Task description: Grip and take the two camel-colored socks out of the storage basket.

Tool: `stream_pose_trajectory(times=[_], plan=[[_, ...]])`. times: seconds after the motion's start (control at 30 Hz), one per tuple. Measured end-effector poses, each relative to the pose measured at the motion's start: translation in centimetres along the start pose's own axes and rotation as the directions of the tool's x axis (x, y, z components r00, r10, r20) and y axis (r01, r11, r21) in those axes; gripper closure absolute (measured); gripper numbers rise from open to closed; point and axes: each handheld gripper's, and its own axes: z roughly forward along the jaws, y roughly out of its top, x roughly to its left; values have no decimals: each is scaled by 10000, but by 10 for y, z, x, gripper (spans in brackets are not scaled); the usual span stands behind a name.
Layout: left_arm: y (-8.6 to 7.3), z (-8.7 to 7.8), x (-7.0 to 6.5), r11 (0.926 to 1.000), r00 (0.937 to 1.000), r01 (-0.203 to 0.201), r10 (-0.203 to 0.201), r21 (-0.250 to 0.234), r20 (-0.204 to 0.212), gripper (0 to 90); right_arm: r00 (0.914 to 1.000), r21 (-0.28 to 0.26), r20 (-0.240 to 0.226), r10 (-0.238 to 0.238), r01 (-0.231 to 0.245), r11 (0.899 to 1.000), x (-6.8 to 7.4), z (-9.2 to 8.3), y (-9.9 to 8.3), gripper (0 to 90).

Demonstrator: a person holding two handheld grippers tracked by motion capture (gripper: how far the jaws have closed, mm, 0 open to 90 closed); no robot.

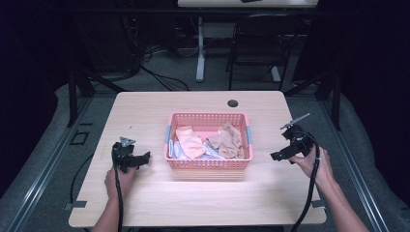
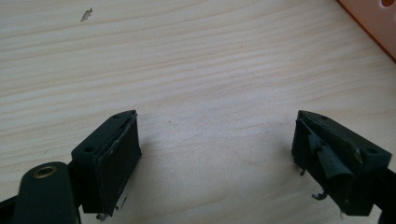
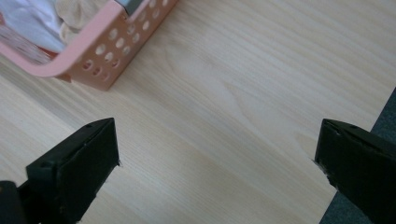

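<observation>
A pink perforated basket [image 1: 208, 164] sits in the middle of the wooden table [image 1: 145, 111]. Inside lie crumpled cloths: a peach one [image 1: 189, 141], a tan one [image 1: 227, 140] and a white one [image 1: 209, 150]. My left gripper [image 1: 145, 157] rests on the table left of the basket, held by a hand, jaws wide apart over bare wood [image 2: 217, 135]. My right gripper [image 1: 275, 155] hovers right of the basket near the table's right edge, open and empty [image 3: 217, 149]. The basket's corner [image 3: 88, 60] appears at the upper left of the right gripper view, with white and tan cloth inside.
A round cable hole [image 1: 233, 103] is in the table's far side. A dark chair [image 1: 258, 43] and a white table leg [image 1: 200, 53] stand beyond the table. The table's right edge [image 3: 373, 116] lies close to the right gripper. A small mark [image 2: 86, 15] dots the wood.
</observation>
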Motion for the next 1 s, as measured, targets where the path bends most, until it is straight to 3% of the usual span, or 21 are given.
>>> stream_pose_trajectory(times=[0.6,1.0], plan=[[0,0,0,10000,10000,-2,2,12,8,149,9968,-125,-425,-683,678,9976,21,-8,38,0],[0,0,0,10000,10000,0,0,16,8,149,9887,-88,-666,-1342,1339,9910,44,-4,71,0]])
